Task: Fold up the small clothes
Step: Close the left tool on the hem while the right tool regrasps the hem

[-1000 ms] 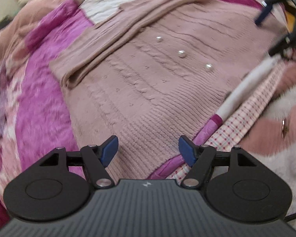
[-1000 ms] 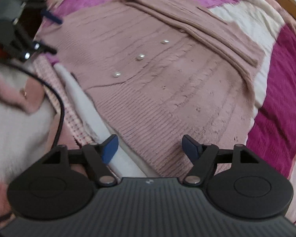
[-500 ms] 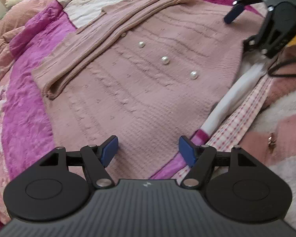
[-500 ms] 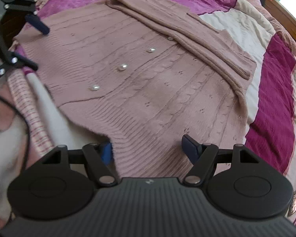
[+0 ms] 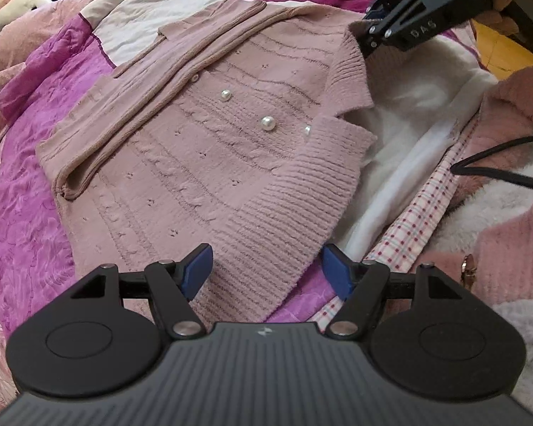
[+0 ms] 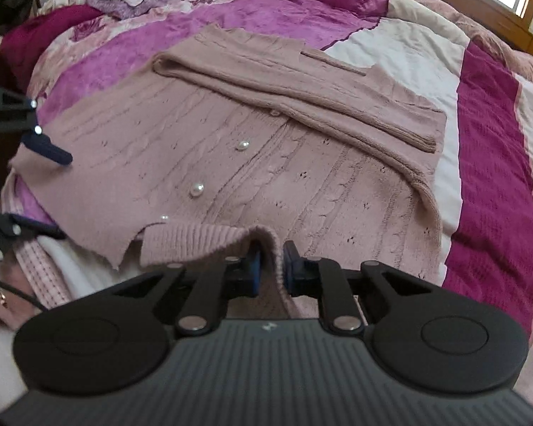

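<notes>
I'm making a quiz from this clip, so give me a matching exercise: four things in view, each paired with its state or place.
Things:
1. right claw
2. left claw
3. sleeve
4. pearl buttons

States:
A. open above the hem corner
B. folded across the cardigan's body
C. shut on the ribbed hem
D. in a row down the front

Pairs: 1-C, 2-A, 3-B, 4-D

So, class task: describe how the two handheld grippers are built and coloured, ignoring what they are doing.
Both the left gripper and the right gripper have matt black ribbed bodies, two round black discs, silver pivot pins and black linkage arms ending in blue fingers. In the left wrist view the right gripper shows "DAS" lettering, and a black cable runs nearby.
</notes>
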